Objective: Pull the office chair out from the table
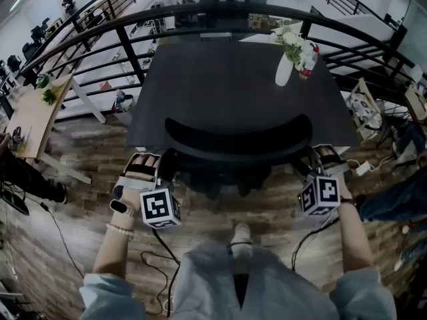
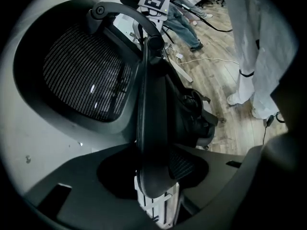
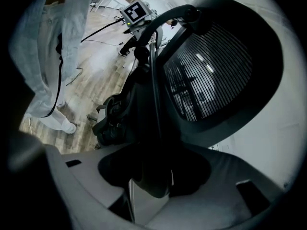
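The black office chair (image 1: 237,139) is tucked under the dark table (image 1: 200,92), with its curved backrest facing me. My left gripper (image 1: 141,167) is at the chair's left side and my right gripper (image 1: 325,157) at its right side. In the left gripper view a black bar of the chair's frame (image 2: 152,128) runs between the jaws of the left gripper (image 2: 153,188), which are shut on it, with the mesh back (image 2: 84,78) beside it. The right gripper (image 3: 153,186) grips the matching bar (image 3: 154,123) in the same way, next to the mesh (image 3: 208,78).
A white vase of flowers (image 1: 285,62) and a bottle (image 1: 308,60) stand at the table's far right. A black railing (image 1: 127,42) curves behind the table. Cables (image 1: 160,259) trail on the wooden floor by my feet. A wooden desk (image 1: 37,115) stands at the left.
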Available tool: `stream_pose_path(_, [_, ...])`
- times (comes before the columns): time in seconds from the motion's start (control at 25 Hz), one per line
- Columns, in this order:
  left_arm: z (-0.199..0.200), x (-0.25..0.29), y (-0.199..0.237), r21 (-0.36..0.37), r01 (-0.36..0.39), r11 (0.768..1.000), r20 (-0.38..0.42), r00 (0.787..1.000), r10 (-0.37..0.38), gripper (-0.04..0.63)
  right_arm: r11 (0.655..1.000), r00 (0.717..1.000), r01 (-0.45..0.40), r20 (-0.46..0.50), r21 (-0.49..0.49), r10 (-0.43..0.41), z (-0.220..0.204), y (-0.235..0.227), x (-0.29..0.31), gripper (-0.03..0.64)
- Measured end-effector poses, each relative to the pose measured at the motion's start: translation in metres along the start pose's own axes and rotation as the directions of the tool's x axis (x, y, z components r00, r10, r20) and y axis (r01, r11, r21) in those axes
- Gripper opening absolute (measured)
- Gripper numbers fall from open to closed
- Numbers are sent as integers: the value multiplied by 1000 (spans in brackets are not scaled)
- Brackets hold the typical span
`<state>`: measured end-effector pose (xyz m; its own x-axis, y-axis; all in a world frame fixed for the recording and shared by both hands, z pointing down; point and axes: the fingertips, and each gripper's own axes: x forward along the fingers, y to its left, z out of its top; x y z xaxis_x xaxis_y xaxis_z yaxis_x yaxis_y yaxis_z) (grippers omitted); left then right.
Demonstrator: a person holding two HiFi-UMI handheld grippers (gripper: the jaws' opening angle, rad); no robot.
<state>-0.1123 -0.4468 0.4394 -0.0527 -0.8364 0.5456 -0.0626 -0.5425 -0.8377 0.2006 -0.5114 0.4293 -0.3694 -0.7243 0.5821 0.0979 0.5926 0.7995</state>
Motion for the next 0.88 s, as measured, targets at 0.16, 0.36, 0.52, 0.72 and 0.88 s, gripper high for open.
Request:
stream_pose_path(0.16, [1, 4, 5, 16, -21, 1000, 6, 1000, 21, 192, 1000, 1000, 15, -16, 24, -15, -2, -1, 4, 186])
stream_pose_path(0.36, [3, 4, 7, 18, -38, 999, 7, 999, 38, 192, 999, 997, 26, -76, 28, -24, -5, -2, 3, 188])
stream_pose_path(0.52, [-1, 0, 0, 14, -51, 999, 17, 999, 50, 192, 999, 991, 38, -131, 27, -34, 0, 5, 2, 188])
stream_pose_path(0.72, [2, -2, 0, 1, -42, 999, 40, 998, 42, 192, 997, 979, 60, -197, 53, -49, -3, 4, -1, 192])
stream_pose_path(0.88, [7, -3, -1, -10, -37, 999, 38, 999, 37, 190, 997, 978, 43, -207, 66, -29, -8, 6, -3, 192])
